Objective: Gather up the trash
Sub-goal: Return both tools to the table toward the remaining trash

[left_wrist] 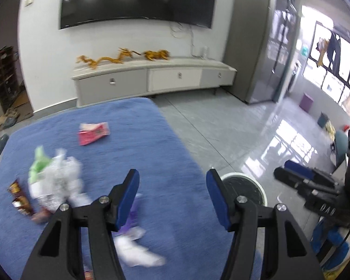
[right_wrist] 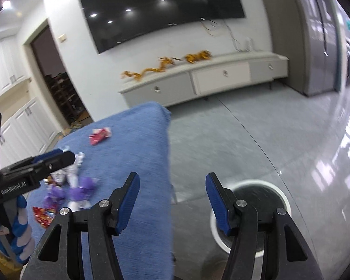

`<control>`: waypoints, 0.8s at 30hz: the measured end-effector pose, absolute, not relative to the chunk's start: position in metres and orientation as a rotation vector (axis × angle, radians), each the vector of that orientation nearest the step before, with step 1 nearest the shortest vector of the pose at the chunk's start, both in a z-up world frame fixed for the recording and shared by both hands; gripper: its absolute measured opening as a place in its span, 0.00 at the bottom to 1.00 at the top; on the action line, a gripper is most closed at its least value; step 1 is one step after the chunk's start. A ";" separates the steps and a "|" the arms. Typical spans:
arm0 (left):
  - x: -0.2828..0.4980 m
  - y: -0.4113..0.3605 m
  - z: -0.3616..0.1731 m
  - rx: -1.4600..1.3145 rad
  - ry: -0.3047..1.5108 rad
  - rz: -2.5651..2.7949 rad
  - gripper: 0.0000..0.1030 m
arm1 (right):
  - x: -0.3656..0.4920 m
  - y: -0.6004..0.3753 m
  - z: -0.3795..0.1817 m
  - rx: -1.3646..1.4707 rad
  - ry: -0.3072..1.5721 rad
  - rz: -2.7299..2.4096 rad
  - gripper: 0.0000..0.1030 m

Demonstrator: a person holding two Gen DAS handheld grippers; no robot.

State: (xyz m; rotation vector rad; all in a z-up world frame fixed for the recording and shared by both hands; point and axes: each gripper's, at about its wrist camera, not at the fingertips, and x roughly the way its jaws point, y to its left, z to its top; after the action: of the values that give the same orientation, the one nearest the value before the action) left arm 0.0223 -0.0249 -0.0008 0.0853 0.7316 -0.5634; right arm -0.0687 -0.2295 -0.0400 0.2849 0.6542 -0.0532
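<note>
Left wrist view shows us our left gripper (left_wrist: 172, 182) with its blue-padded fingers (left_wrist: 128, 198) spread about halfway, nothing between them. It hangs over a blue-covered table (left_wrist: 133, 154). The trash lies scattered on that cover: a red packet (left_wrist: 93, 133) at eleven o'clock from the fingertips, a blurred heap of green and white wrappers (left_wrist: 53, 175) at nine o'clock, a brown wrapper (left_wrist: 19, 196) just beyond it at the table's left edge, and purple and white scraps (left_wrist: 135, 245) at seven o'clock, partly behind the left finger. A white-rimmed bin (left_wrist: 249, 186) stands on the grey floor (left_wrist: 210, 126) at three o'clock, just off the table's right edge. Past it, further toward three o'clock, we see our right gripper (left_wrist: 296, 170).

In the right wrist view the right gripper (right_wrist: 172, 182) is likewise about half open and empty. The bin (right_wrist: 261, 200) sits at four o'clock, partly behind the right finger; the table edge runs at ten o'clock. The left gripper (right_wrist: 58, 156) reaches in at nine o'clock above the purple wrappers (right_wrist: 79, 189), held by a blue-and-white gloved hand (right_wrist: 18, 228).

A television (left_wrist: 137, 0) hangs at twelve o'clock above a low cabinet (left_wrist: 151, 79).
</note>
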 end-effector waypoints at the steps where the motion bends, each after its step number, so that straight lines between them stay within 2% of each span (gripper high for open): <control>1: 0.022 -0.011 0.001 0.073 0.725 -0.549 0.56 | -0.065 -0.220 -0.034 0.270 0.649 -0.041 0.55; 7: 0.033 0.085 -0.004 -0.006 0.730 -0.436 0.56 | -0.036 -0.169 -0.017 0.240 0.655 0.043 0.55; 15: 0.041 0.178 -0.033 -0.070 0.777 -0.335 0.56 | -0.002 -0.098 -0.042 0.185 0.746 0.145 0.55; 24: 0.041 0.196 -0.065 -0.131 0.858 -0.391 0.56 | 0.027 -0.065 -0.075 0.163 0.846 0.208 0.55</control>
State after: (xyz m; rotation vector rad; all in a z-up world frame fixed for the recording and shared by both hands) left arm 0.0411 0.1964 -0.0648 -0.1314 0.8583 -0.3909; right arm 0.0268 -0.0648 -0.0746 0.1630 0.8460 0.2079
